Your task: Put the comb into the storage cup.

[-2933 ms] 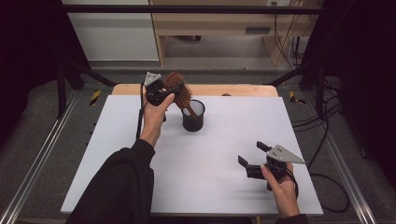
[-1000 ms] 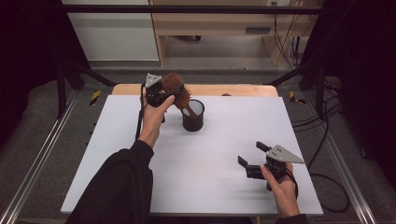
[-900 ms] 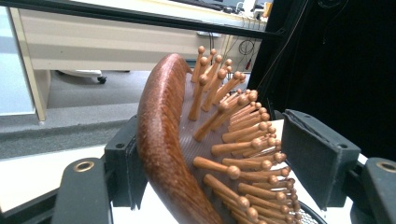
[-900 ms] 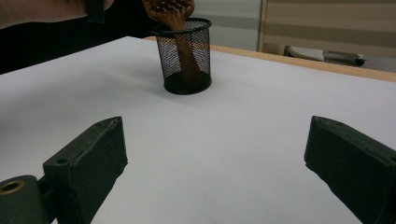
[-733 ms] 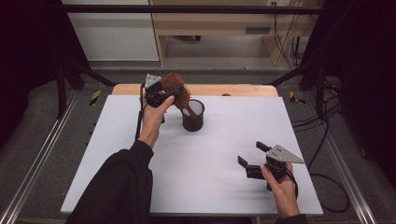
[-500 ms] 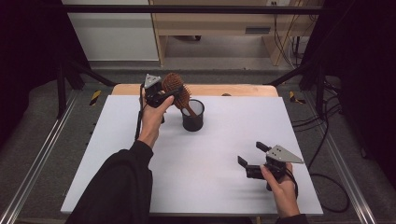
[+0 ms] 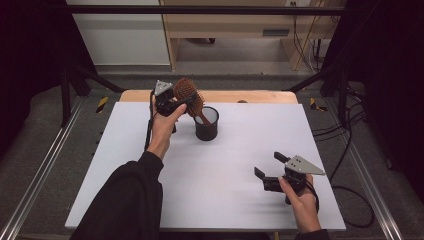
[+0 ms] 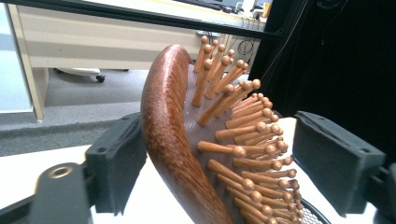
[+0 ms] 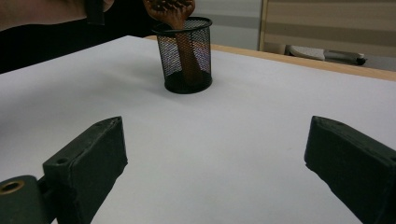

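Note:
A wooden paddle hairbrush [image 7: 189,95] stands tilted with its handle down in a black mesh cup [image 7: 206,125] at the back middle of the white table [image 7: 125,150]. My left gripper [image 7: 177,104] reaches round the brush head. In the left gripper view its jaws have just been opening. The brush [image 8: 168,130] sits between them, its smooth back close by one pad [image 8: 116,163], while the other pad [image 8: 336,163] stands clear of the bristle tips. My right gripper [image 7: 268,164] is open at the front right, holding nothing. It faces the cup [image 9: 205,60] and the brush [image 9: 170,9].
A wooden strip [image 7: 250,96] runs along the table's back edge. Metal frame rails [image 7: 40,175] flank the table, and cables [image 7: 350,150] lie on the floor at the right. A desk [image 7: 225,30] stands beyond the table.
The left jaws have parted round the brush head, which now rests in the cup. Both hands have stayed where they were.

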A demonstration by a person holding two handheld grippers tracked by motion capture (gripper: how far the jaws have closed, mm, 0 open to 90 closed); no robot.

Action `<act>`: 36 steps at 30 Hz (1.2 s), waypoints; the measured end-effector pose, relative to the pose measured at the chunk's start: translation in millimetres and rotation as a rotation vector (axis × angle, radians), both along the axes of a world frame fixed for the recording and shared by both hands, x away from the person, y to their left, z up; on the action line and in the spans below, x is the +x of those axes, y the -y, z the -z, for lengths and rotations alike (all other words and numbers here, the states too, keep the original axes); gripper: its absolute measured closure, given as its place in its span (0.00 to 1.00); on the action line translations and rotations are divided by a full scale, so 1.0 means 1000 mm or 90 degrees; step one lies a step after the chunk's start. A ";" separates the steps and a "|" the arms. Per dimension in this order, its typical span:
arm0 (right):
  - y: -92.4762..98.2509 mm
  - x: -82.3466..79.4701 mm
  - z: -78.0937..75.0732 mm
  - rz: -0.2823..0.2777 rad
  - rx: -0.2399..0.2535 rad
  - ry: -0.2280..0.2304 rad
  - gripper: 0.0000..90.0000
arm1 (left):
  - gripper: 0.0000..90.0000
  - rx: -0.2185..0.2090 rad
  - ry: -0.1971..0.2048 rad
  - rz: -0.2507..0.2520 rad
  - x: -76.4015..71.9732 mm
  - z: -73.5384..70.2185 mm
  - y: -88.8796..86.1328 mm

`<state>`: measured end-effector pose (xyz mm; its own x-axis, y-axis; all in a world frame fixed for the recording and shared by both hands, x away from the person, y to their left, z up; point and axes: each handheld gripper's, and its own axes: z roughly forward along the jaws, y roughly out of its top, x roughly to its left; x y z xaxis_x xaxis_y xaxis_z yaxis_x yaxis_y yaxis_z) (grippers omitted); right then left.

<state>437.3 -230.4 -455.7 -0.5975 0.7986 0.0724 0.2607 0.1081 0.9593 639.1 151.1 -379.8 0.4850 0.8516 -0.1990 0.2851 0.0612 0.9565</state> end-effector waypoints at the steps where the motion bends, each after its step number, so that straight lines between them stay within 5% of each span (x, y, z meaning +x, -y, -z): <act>1: 0.000 0.000 0.000 0.000 0.000 0.000 0.06 | 0.17 0.001 0.000 0.000 0.000 0.000 0.000; 10: 0.000 0.000 0.000 0.000 -0.001 -0.001 0.06 | 0.08 0.006 0.007 0.000 -0.004 0.000 0.001; 36: 0.000 0.001 0.002 -0.001 -0.001 -0.003 0.06 | 0.05 0.023 0.022 0.002 -0.034 0.006 -0.010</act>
